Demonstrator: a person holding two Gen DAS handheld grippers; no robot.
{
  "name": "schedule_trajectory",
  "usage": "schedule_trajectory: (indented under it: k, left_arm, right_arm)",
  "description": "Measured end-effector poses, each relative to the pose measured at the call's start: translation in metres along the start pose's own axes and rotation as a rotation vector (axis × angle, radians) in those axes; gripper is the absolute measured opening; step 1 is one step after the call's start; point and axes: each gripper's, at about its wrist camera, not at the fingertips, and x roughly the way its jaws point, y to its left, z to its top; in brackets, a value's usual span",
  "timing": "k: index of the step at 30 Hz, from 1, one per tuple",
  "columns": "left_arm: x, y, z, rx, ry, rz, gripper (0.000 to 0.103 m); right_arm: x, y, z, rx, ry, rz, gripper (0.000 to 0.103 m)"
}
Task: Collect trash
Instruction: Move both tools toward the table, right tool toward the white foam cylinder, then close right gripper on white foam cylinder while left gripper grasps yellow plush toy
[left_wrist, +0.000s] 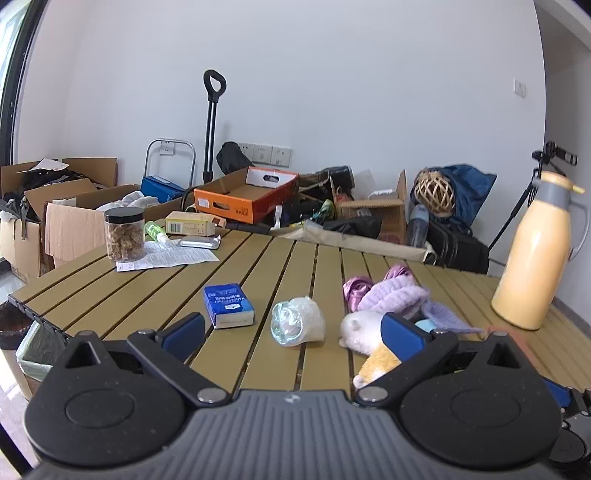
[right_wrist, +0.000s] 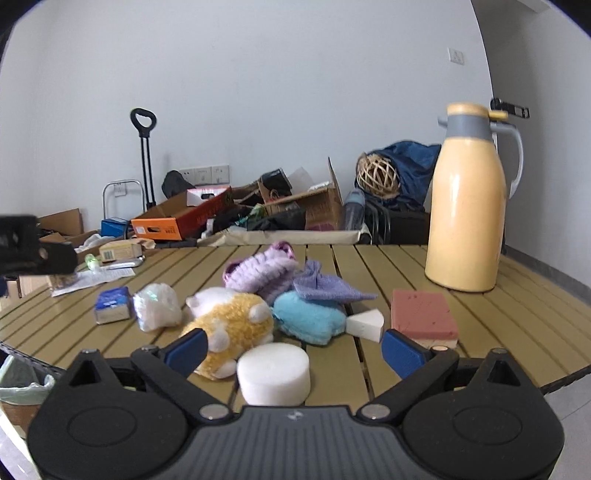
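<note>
Fingers spread wide, nothing gripped, on left gripper (left_wrist: 291, 330) and right gripper (right_wrist: 293, 349) | both tilt slightly down over slatted table (left_wrist: 147, 291) | crumpled plastic wrapper (left_wrist: 297, 321) at 12 o'clock, just ahead of left | white foam puck (right_wrist: 273, 373) between right's fingers, untouched

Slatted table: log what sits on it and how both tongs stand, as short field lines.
surface: slatted table, olive slats
likely trash: crumpled plastic wrap, beside blue tissue pack
soft items: yellow plush toy, blue plush, purple knit cloth
sponges: white round foam, pink sponge block, white wedge
back left: jar with black lid on a paper sheet
right: yellow thermos jug, upright
left tongs: open, empty
right tongs: open, empty, white round foam between them untouched
bin: lined bin beside the table's left edge
</note>
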Motion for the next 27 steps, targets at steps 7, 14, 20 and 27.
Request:
schedule_trajectory:
  k: [7, 14, 20, 27]
  left_arm:
    - [0.021, 0.003, -0.016, 0.025, 0.051, 0.013, 0.103]
    - [0.03, 0.005, -0.025, 0.038, 0.063, 0.025, 0.103]
    - [0.036, 0.005, -0.028, 0.037, 0.074, 0.023, 0.103]
    - [0.048, -0.005, -0.025, 0.024, 0.079, -0.004, 0.103]
  right_arm:
    - [0.034, 0.006, -0.019, -0.019, 0.055, 0.064, 0.088]
    - [0.059, 0.006, -0.033, -0.009, 0.057, 0.037, 0.059]
    - [0.057, 0.003, -0.031, 0.008, 0.057, 0.066, 0.056]
    - [0.045, -0.015, -0.023, 0.064, 0.024, 0.04, 0.056]
